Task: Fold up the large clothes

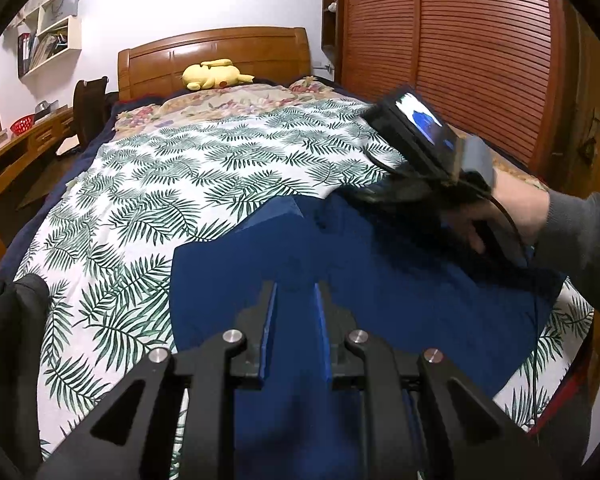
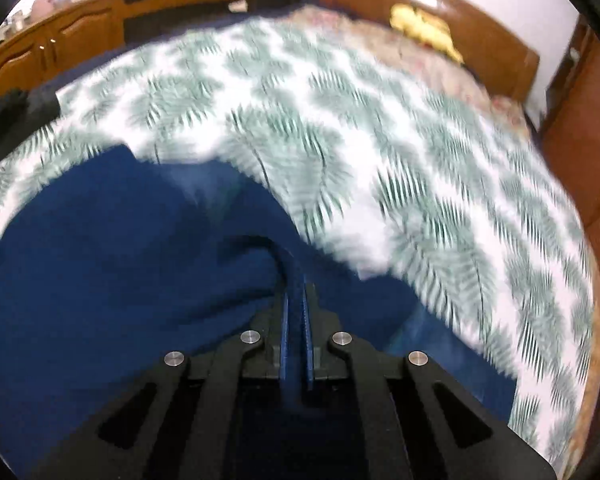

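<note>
- Left wrist view: the left claw [image 1: 296, 292] is hovering slightly parted, gripping nothing, over the dark blue garment [image 1: 380, 288] lying partly folded on the bed's palm-leaf sheet [image 1: 180, 184]
- Right wrist view: the right claw [image 2: 295, 276] is pinching the garment's far edge; more folds seem left

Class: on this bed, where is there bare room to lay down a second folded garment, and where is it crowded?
Free: the leaf-print sheet between the blue garment and the floral pillow. Crowded: the near end, with the garment, left gripper and right gripper.
</note>
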`<state>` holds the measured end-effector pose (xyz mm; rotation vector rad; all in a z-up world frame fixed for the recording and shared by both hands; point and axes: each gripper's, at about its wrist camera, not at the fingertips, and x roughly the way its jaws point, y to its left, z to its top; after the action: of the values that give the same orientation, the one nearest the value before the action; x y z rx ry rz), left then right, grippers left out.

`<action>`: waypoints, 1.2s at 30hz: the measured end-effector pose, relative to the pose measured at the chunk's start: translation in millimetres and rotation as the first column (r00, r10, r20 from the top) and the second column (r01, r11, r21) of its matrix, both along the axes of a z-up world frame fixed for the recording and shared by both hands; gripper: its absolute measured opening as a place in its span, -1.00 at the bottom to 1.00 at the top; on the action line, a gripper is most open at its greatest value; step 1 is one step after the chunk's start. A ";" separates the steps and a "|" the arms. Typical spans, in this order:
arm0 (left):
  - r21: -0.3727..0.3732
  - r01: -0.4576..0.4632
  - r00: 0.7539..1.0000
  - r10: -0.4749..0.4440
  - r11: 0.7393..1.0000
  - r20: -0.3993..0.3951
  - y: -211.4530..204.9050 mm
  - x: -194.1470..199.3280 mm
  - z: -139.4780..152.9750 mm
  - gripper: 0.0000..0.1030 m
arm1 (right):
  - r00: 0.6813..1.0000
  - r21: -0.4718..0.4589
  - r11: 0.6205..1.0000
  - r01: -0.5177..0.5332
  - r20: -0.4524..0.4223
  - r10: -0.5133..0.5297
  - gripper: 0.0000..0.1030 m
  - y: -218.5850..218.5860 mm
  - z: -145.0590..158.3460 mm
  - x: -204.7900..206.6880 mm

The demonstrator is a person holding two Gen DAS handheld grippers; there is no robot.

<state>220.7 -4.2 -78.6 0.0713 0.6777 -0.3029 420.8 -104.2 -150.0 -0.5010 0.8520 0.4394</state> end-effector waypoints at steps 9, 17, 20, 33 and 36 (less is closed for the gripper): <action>0.013 0.017 1.000 -0.016 1.000 -0.014 -5.0 0.9 -4.5 -0.70 | 0.989 0.085 0.988 0.126 0.061 -0.132 0.14 -19.5 28.8 26.0; 0.002 0.058 0.998 -0.058 0.998 -0.017 -10.8 -1.4 -2.3 -0.69 | 0.941 0.084 0.940 0.332 0.037 -0.335 0.14 -154.1 37.8 -7.5; 0.008 0.058 0.998 -0.058 0.998 -0.016 -14.0 -3.6 -4.0 -0.69 | 0.920 0.098 0.916 0.390 -0.001 -0.392 0.14 -192.4 27.1 -32.4; 0.098 -0.052 0.996 0.059 0.994 -0.066 -16.0 -55.1 -34.8 -0.67 | 0.968 0.222 0.942 0.252 -0.050 -0.247 0.14 -193.7 15.2 -159.1; 0.062 -0.095 0.990 0.101 0.994 -0.102 -8.0 -72.6 -38.4 -0.66 | 0.978 0.241 0.948 0.209 -0.073 -0.197 0.14 -185.0 9.2 -181.2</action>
<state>148.1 -12.2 -117.0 0.0767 0.7913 -0.1936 239.6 -289.2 -140.8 -0.1695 0.8709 0.3621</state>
